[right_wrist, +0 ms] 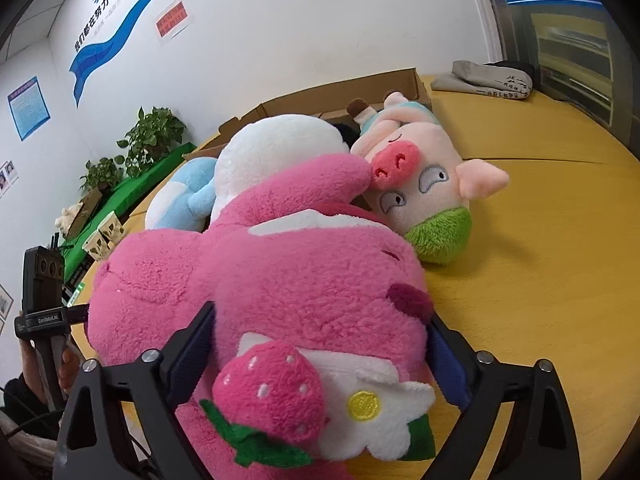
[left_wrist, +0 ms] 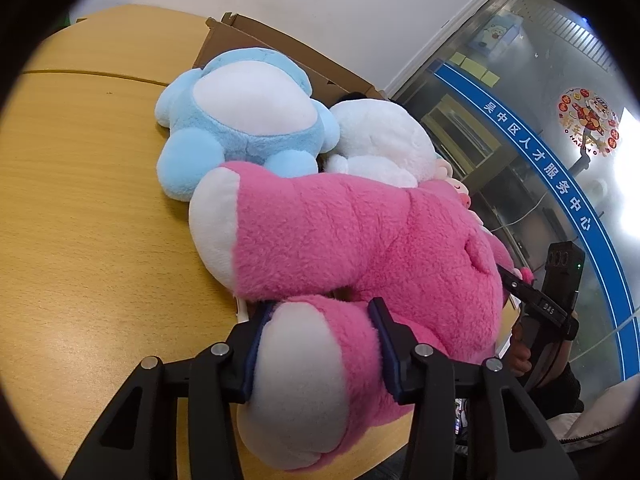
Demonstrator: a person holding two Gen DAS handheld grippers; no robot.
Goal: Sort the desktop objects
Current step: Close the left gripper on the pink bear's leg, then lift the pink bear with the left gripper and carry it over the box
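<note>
Left wrist view: pink plush bear (left_wrist: 360, 232) lies on wooden table (left_wrist: 80, 200), left gripper (left_wrist: 320, 344) clamped on its white-soled foot. Right gripper (right_wrist: 320, 356) grips bear's head w/ strawberry (right_wrist: 268, 396) & flower. At 12 o'clock of bear: white plush (left_wrist: 380, 136), blue plush (left_wrist: 240, 120), cardboard box (left_wrist: 280, 40) behind; contents can't tell. Pig plush (right_wrist: 420, 184) at 1 o'clock in right wrist view. Room: white wall, plants (right_wrist: 152, 136), glass door (left_wrist: 540, 120).
</note>
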